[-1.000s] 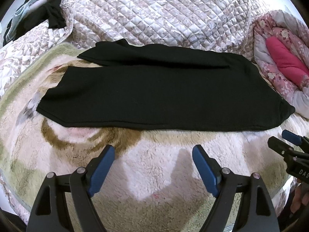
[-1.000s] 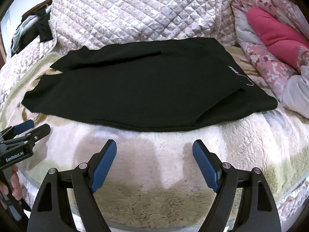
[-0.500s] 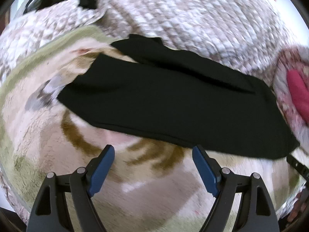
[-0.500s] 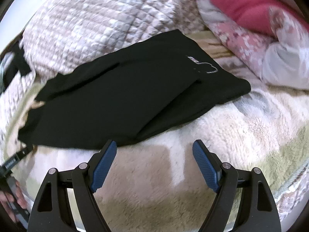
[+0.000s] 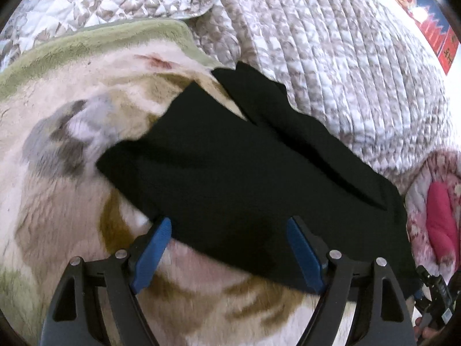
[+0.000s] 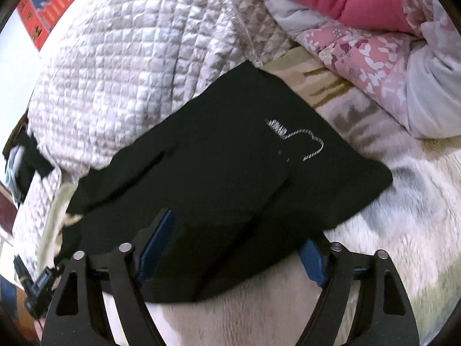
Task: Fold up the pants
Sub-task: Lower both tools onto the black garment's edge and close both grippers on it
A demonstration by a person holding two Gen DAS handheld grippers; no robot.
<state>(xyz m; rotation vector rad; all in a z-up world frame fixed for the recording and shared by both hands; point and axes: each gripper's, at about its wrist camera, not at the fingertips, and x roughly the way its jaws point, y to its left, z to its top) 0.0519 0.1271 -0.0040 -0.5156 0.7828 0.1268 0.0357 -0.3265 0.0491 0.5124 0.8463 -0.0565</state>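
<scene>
Black pants point(image 5: 245, 178) lie folded lengthwise on a fluffy cream blanket point(image 5: 57, 201). In the left wrist view the leg ends point(image 5: 184, 121) point to the upper left. My left gripper point(image 5: 227, 248) is open, its blue pads straddling the near edge of the legs. In the right wrist view the pants point(image 6: 224, 178) show a white stitched logo point(image 6: 296, 139) near the waist end. My right gripper point(image 6: 234, 248) is open over the near edge of the waist part, with cloth covering part of the right pad.
A quilted grey-white cover point(image 5: 331, 57) is heaped behind the pants. A pink floral quilt point(image 6: 374, 37) lies to the right. The other gripper shows at the frame's edge in each view point(image 5: 435, 288) point(image 6: 37, 282).
Both grippers moved forward and down to the pants' near edge, the left toward the leg end, the right toward the waist end. Both stayed open. The pants have not moved.
</scene>
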